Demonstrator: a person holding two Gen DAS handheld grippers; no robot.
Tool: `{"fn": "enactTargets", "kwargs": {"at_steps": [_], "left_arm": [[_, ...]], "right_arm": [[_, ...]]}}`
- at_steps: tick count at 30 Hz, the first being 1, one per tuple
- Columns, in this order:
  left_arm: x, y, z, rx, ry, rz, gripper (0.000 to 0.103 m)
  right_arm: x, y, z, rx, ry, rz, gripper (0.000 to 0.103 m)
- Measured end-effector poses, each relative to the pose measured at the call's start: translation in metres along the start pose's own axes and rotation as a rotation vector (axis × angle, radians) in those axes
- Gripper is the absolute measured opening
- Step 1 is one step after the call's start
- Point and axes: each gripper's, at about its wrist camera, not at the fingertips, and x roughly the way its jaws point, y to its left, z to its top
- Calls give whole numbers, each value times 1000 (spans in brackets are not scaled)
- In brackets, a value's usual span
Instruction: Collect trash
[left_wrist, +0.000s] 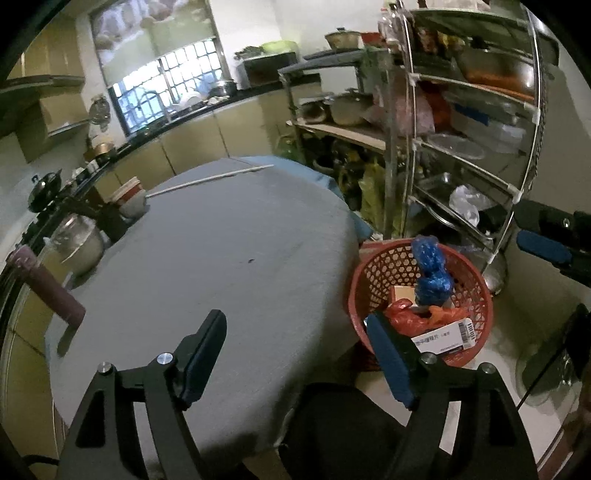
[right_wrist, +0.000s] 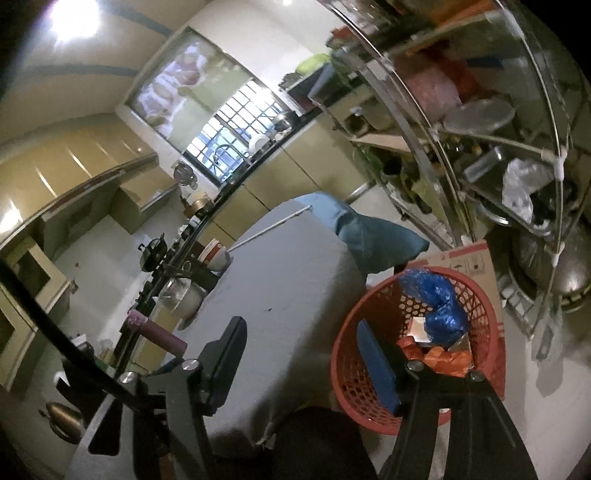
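Two hand-held grippers hover over a kitchen table, both with jaws spread wide and nothing between them. The left gripper (left_wrist: 295, 347), black-framed with blue-padded fingers, hangs above the near edge of the round table draped in a smooth grey cloth (left_wrist: 221, 258); the right gripper (right_wrist: 299, 354) sits just beside the rim of the red plastic lattice basket (right_wrist: 343, 354) that stands on the pale floor against the table's side.

The basket already holds the visible trash: a crumpled, glossy blue plastic bag (left_wrist: 430, 273) standing tallest, a creased orange plastic bag (left_wrist: 406, 317) below it, and a flat white printed carton with a barcode (left_wrist: 443, 336) leaning at the front wall.

The cloth looks nearly bare, save a small dark speck (left_wrist: 251, 261) near its middle and a thin white stick (left_wrist: 210, 180) lying at the far edge. The collecting appears largely done; the step in hand seems to be a last check of the tabletop. If the stick counts as trash, it is slender and lies flat on fabric, so a careful pinch along its length, without snagging the cloth, would serve best.

A wire metal shelf rack (left_wrist: 476, 122) crowded with pots and containers stands behind the basket.
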Motion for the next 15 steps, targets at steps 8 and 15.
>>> {"fn": "enactTargets", "kwargs": {"at_steps": [8,15], "left_arm": [[-26,10,-8,-54,-36,50,80],[-47,11,-12,-76,-68,93,80]], "right_arm": [[-21,23,-14,-91,-42,-29,67],[-38,39,-24,-176,-86,-69,67]]}}
